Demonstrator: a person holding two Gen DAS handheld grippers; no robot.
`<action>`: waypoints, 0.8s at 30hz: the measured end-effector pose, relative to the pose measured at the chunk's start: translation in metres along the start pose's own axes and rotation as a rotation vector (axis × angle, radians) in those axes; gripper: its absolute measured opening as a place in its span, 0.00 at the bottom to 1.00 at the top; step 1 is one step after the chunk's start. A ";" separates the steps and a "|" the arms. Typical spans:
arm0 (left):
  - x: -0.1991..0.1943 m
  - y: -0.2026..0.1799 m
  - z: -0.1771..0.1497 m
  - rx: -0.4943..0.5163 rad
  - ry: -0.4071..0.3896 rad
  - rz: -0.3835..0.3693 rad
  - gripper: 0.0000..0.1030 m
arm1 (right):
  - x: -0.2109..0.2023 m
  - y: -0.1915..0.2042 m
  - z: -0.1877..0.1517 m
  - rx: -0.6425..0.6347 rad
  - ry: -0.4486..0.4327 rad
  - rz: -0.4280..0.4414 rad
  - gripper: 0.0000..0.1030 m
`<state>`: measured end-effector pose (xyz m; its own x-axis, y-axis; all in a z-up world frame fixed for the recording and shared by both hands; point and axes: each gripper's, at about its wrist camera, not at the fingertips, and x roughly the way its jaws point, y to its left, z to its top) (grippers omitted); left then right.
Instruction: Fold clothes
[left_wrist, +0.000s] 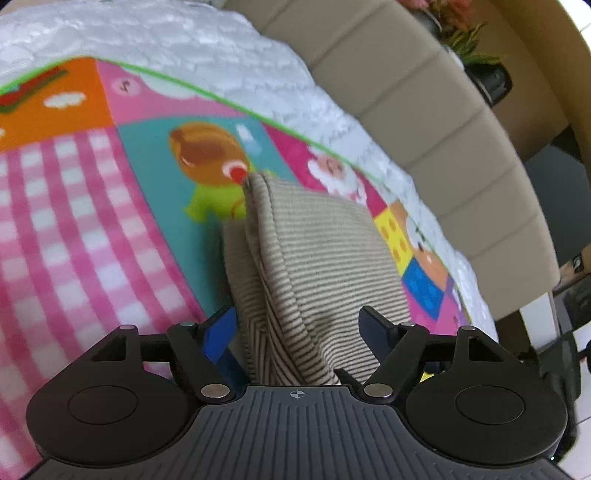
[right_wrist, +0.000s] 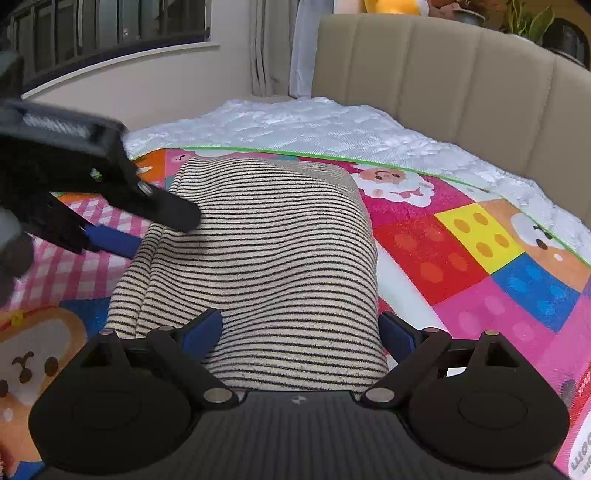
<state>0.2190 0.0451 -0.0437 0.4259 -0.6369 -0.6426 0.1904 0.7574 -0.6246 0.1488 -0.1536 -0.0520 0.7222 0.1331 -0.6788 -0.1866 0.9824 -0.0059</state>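
Folded garment (right_wrist: 266, 258) on the play mat (right_wrist: 461, 266), mat on the bed (right_wrist: 314, 122) — headboard (right_wrist: 443, 74) behind

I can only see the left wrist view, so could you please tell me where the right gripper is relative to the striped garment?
Observer: The right gripper is open, with its fingers straddling the near edge of the striped garment.
Operator: Thank you. Does the garment look folded overall?
Observer: Yes, it lies as a compact rectangular bundle on the colourful mat, with layered edges showing along its left side.
Operator: And how does my left gripper sit, seen from outside?
Observer: The left gripper is open at the bundle's left edge, with one finger over the fabric and the blue-padded one beside it, over the mat.
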 end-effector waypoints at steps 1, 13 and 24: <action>0.006 0.000 -0.001 0.000 0.010 0.002 0.76 | -0.002 -0.005 0.002 0.009 0.007 0.024 0.88; 0.035 0.000 -0.010 0.011 0.056 -0.014 0.83 | -0.022 -0.096 0.026 0.324 -0.011 0.272 0.89; 0.040 -0.008 -0.016 0.065 0.049 0.014 0.79 | 0.030 -0.089 0.008 0.300 0.085 0.317 0.89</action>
<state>0.2203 0.0112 -0.0709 0.3857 -0.6312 -0.6729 0.2428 0.7731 -0.5860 0.1921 -0.2362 -0.0659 0.6008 0.4349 -0.6707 -0.1797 0.8910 0.4168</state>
